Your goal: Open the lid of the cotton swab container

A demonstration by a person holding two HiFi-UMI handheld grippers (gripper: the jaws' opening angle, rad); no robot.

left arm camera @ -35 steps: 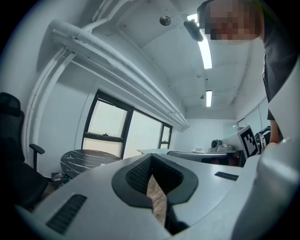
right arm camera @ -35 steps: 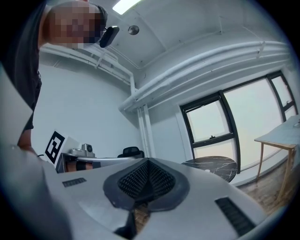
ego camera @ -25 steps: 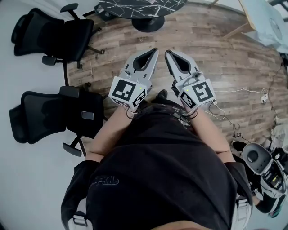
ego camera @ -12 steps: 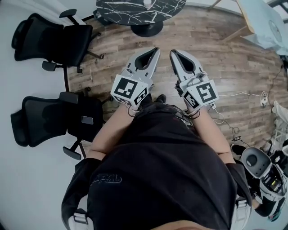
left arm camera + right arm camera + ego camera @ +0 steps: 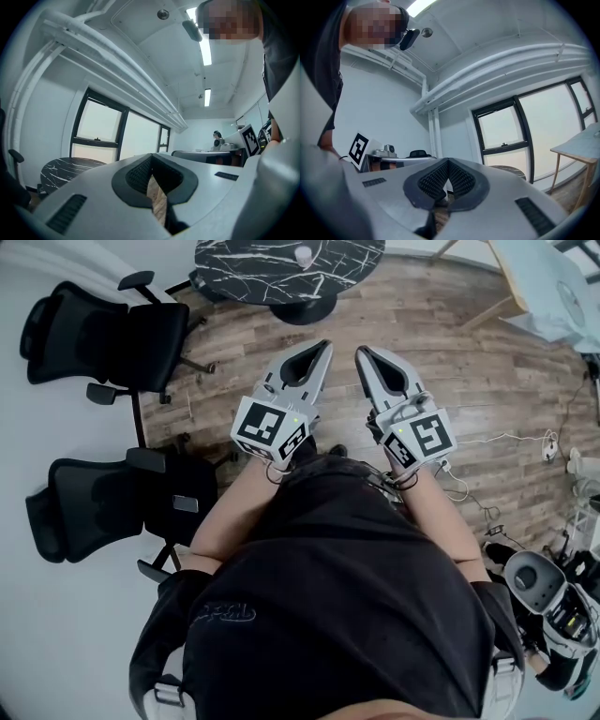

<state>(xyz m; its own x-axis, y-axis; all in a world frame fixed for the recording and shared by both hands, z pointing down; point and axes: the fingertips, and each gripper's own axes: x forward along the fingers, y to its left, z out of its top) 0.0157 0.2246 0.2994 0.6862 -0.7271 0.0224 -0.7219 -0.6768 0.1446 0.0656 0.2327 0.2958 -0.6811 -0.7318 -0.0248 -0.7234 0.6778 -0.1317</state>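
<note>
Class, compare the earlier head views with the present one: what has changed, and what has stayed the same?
The person has walked towards the round marble table: it and the office chairs slide down the head view, and more tabletop shows. Nothing was gripped or released. Both the left tongs and right tongs stay shut, empty, side by side.

The setting is an office or meeting room. 2 black swivel chairs point(image 5: 103, 334) with armrests and castor bases stand on a wood-plank floor point(image 5: 487, 371) near a round, dark, marble-pattern table point(image 5: 281, 263) on a pedestal base. A white cable point(image 5: 506, 439) lies across the floor at the right of the head view. The left gripper view shows large dark-framed windows point(image 5: 101, 126), ceiling strip lights point(image 5: 205, 47) and exposed white pipes point(image 5: 103, 61) below a white ceiling. The right gripper view shows a pale wooden table point(image 5: 581, 145) beside the windows.
</note>
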